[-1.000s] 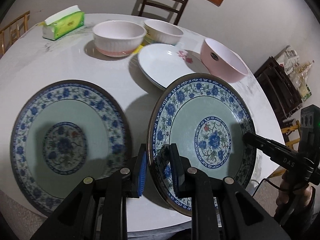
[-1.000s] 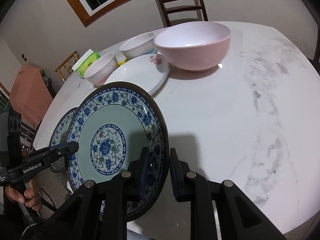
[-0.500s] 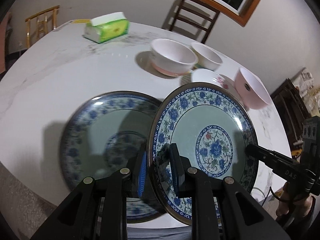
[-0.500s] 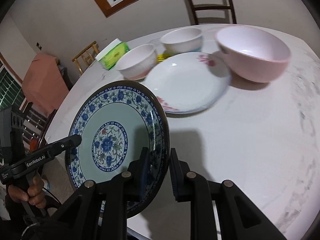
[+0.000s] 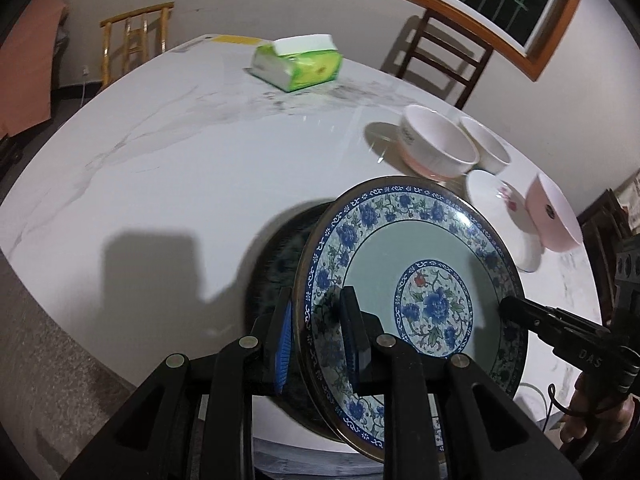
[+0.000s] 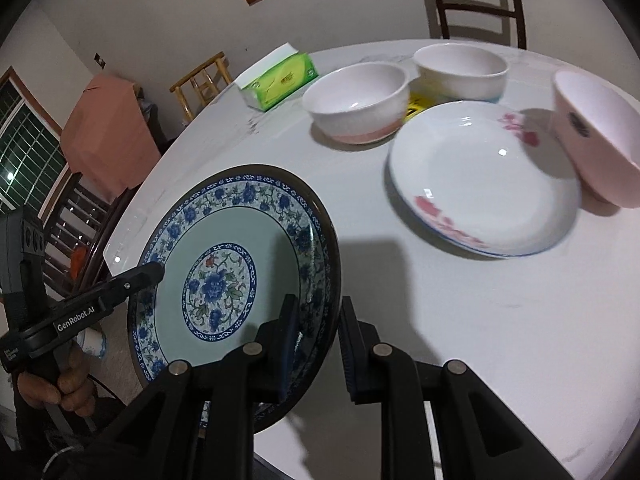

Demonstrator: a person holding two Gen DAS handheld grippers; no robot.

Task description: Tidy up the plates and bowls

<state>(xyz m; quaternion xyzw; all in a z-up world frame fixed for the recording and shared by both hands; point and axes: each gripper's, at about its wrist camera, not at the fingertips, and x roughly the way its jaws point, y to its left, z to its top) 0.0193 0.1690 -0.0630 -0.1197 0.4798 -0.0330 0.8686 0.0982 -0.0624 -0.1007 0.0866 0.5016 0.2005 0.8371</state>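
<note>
Both your grippers, left (image 5: 316, 332) and right (image 6: 316, 344), clamp the blue-floral porcelain plate (image 5: 416, 272) directly above the 2nd matching plate (image 5: 276, 256).

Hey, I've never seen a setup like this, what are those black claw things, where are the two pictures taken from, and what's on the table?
There is no robot here. A person holds two handheld black clamps, each with a wide-angle camera looking along its fingers. One picture comes from the left gripper, the other from the right gripper. Both are shut on opposite edges of one blue floral plate, carried tilted above the marble table. A dark second plate shows just behind it. Also on the table: a white plate with pink flowers, two white bowls with pink bases, a pink bowl and a green tissue pack.
</note>
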